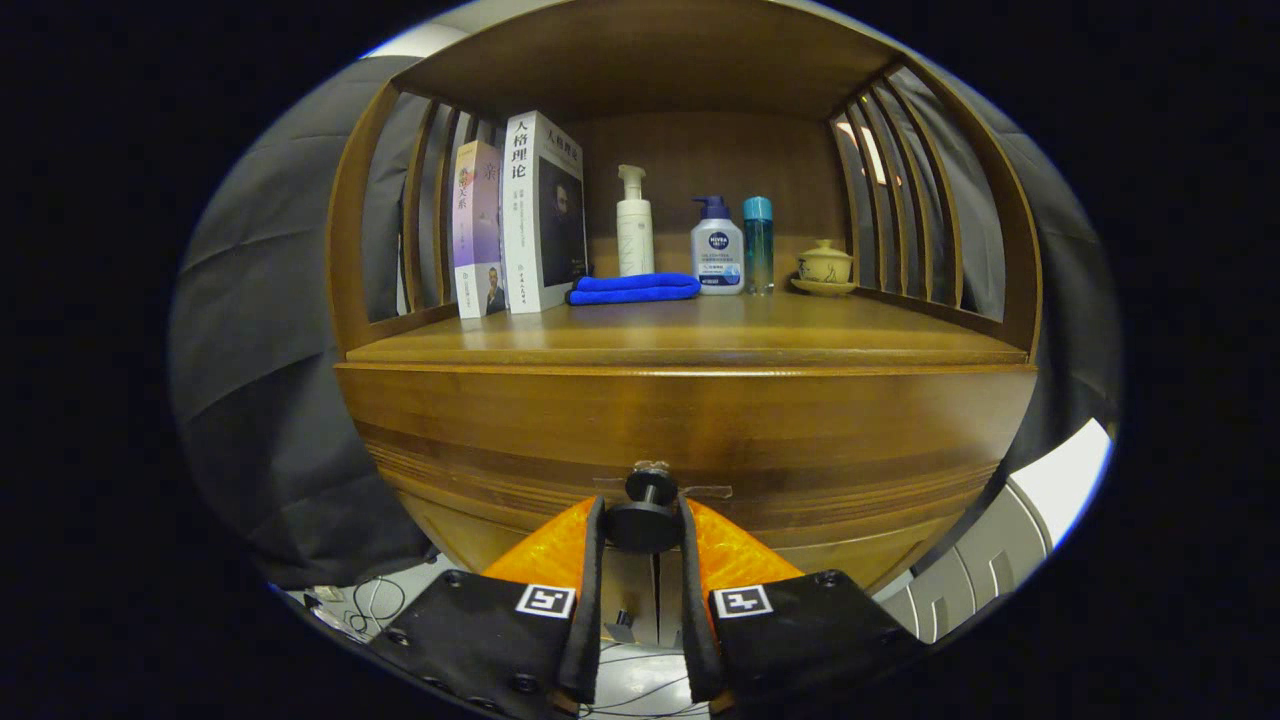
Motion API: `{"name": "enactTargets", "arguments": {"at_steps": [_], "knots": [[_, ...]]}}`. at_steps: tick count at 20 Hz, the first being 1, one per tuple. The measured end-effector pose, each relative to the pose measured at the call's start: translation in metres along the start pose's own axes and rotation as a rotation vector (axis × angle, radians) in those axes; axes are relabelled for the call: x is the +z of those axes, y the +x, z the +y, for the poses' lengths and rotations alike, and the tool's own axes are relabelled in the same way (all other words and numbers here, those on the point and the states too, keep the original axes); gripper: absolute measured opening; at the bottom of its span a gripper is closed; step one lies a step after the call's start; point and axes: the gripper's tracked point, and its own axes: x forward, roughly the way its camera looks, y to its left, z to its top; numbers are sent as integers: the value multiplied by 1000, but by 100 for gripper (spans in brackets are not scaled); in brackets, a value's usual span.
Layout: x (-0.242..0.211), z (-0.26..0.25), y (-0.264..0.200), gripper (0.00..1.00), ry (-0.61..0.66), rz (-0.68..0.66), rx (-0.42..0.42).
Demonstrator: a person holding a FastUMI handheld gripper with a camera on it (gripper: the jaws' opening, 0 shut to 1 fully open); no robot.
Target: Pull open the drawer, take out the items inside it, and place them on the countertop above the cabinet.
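Note:
A wooden cabinet fills the scene, its drawer front a broad brown panel under the countertop. A round black knob sticks out from the drawer's lower middle. My gripper is shut on that knob, with the orange fingers' black pads pressing it from both sides. The drawer's inside is hidden, so its contents cannot be seen.
On the countertop's back stand two books, a folded blue cloth, a white pump bottle, a blue-capped lotion bottle, a teal bottle and a small lidded cup on a saucer. Slatted wooden sides flank the shelf. Cables lie on the floor below.

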Motion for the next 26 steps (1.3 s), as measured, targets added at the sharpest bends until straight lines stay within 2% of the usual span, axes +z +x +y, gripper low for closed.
{"name": "enactTargets", "arguments": {"at_steps": [1,8,26], "knots": [[-1,0,-3,26,-3,1,-5],[-12,2,-31,26,11,-11,-1],[-55,15,-133,26,-57,-52,77]]}}
